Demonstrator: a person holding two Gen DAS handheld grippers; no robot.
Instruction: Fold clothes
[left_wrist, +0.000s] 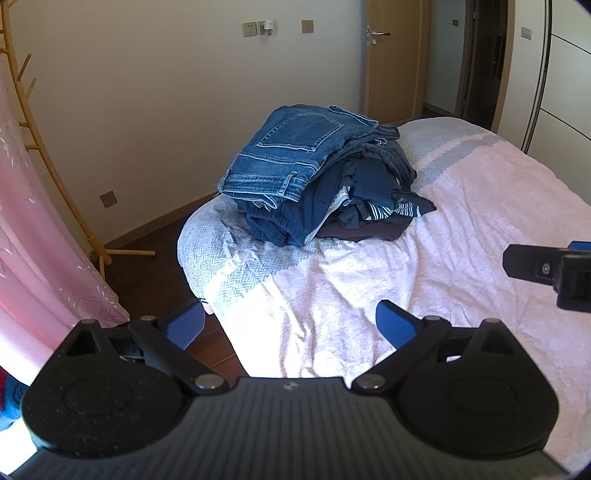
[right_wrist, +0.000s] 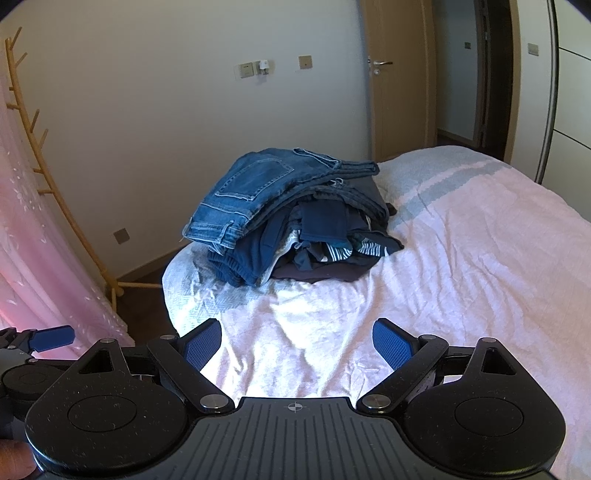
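Left gripper (left_wrist: 290, 323) and right gripper (right_wrist: 297, 345): jaws wide, empty, hovering over bedspread (right_wrist: 461, 266), leaving clear approach; clothes pile (right_wrist: 291, 225), jeans (left_wrist: 291, 155) topmost, rests near bed corner

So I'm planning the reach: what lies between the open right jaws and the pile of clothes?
Only bare bedspread, rumpled and pale, lies between the right gripper and the pile of clothes; the right wrist view shows it.
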